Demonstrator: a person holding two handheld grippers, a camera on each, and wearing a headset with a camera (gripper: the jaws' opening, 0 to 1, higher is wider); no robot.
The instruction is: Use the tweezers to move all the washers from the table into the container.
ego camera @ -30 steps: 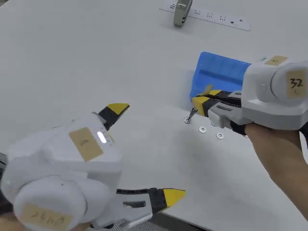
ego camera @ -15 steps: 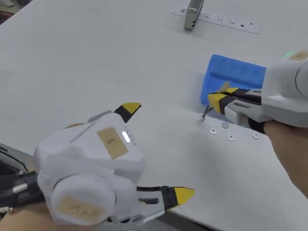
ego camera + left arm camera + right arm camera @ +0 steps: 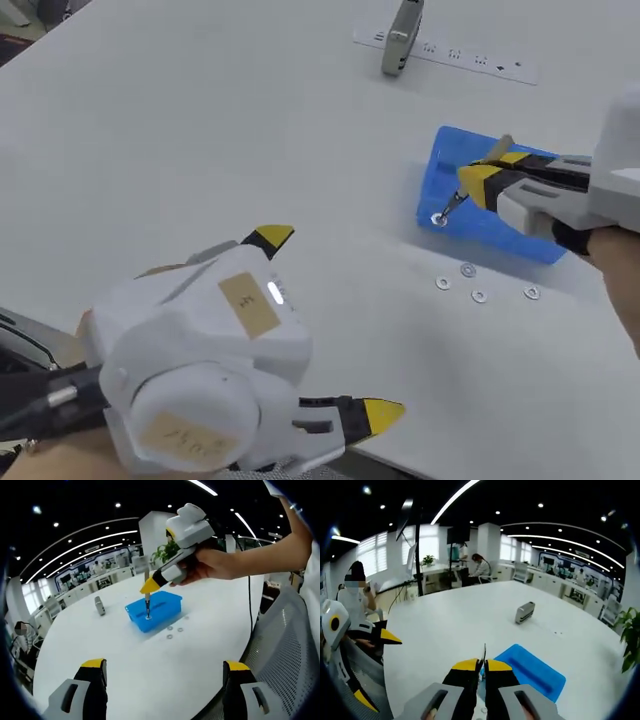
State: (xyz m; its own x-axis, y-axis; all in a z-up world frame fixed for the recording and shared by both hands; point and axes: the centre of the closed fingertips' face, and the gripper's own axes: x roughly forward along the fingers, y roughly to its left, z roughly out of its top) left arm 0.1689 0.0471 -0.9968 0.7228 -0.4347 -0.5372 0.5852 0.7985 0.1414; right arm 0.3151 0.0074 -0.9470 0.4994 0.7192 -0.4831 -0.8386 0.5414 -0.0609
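Observation:
My right gripper (image 3: 482,180) is shut on thin metal tweezers (image 3: 452,203). Their tip holds a small washer (image 3: 438,218) over the near left corner of the blue container (image 3: 470,232). Several washers (image 3: 467,270) lie on the white table just in front of the container. In the left gripper view the right gripper (image 3: 150,586) points the tweezers (image 3: 147,605) down into the container (image 3: 162,607), with washers (image 3: 170,628) beside it. My left gripper (image 3: 325,325) stands open low at the near left, well apart from them. The right gripper view shows the shut jaws and the container (image 3: 530,672) ahead.
A white power strip (image 3: 445,52) lies at the table's far side with a grey block (image 3: 400,35) on it. The table's near edge runs past the left gripper. A mesh chair (image 3: 285,645) stands at the right in the left gripper view.
The right gripper has lifted from the table and carried the tweezers with a washer back over the container. The left gripper has stayed open.

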